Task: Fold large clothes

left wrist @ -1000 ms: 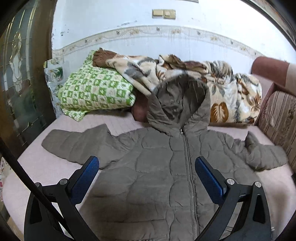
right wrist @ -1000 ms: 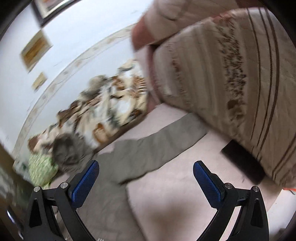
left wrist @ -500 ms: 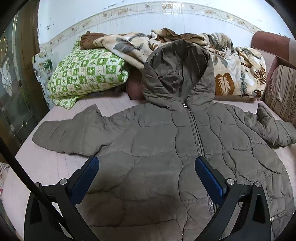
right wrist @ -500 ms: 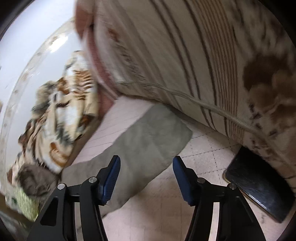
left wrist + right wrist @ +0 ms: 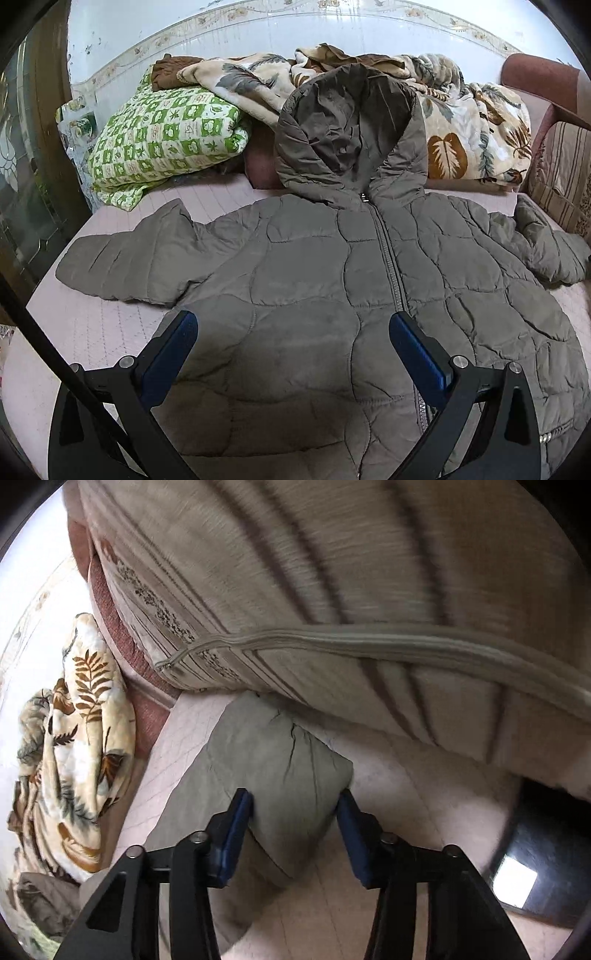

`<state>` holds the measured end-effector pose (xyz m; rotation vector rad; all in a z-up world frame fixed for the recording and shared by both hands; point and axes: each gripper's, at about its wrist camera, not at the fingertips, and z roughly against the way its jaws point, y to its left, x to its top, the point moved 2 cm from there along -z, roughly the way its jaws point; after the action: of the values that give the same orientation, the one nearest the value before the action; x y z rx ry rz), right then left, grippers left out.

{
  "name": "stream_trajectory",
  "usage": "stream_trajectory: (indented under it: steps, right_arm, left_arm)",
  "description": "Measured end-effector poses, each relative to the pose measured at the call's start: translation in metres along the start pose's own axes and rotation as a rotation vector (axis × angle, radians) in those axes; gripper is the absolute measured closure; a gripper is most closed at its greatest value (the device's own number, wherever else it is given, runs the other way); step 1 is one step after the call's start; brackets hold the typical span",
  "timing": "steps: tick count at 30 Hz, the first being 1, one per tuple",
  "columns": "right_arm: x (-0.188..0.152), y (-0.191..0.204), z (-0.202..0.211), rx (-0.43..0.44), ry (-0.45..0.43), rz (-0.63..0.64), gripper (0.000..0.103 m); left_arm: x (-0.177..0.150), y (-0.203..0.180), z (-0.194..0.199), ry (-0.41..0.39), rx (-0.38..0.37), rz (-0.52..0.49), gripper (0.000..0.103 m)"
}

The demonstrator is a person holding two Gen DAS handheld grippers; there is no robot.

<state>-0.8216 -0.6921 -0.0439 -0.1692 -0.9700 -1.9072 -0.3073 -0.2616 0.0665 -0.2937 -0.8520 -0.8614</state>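
A grey-olive quilted hooded jacket point(image 5: 314, 280) lies face up, zipped, on a pink quilted bed point(image 5: 92, 325), hood toward the wall, both sleeves spread out. My left gripper point(image 5: 293, 349) is open and empty, hovering over the jacket's lower front. In the right wrist view, my right gripper point(image 5: 295, 816) is closed partway around the cuff end of the jacket's right sleeve point(image 5: 273, 760); both blue pads touch the fabric, which bunches between them.
A green checked pillow point(image 5: 166, 136) and a leaf-print blanket point(image 5: 461, 136) lie at the head of the bed. A striped cushion point(image 5: 332, 590) presses close above the sleeve end. A black phone-like object point(image 5: 535, 853) lies on the bed at the right.
My right gripper moved down onto the sleeve end and narrowed its jaws around the cuff. My left gripper moved closer over the jacket's front and stayed open.
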Motion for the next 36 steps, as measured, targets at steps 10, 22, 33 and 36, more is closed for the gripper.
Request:
stream_trajectory:
  steps: [10,22,33,36]
  right_arm:
    - [0.007,0.031,0.058,0.093,-0.163,0.113,0.087]
    - [0.011,0.172,0.22,0.303,-0.352,0.397,0.092]
    - [-0.074,0.287,0.271,0.494,-0.253,0.572,0.093]
    - [-0.075,0.274,0.257,0.494,-0.198,0.562,0.082]
  left_arm:
    - [0.001,0.003,0.003,-0.012,-0.002,0.015,0.0]
    - [0.005,0.021,0.021,-0.049,-0.004,0.06,0.0]
    - [0.004,0.05,0.025,-0.037,-0.006,0.105,0.0]
    - [0.004,0.057,0.026,-0.036,-0.015,0.126,0.0]
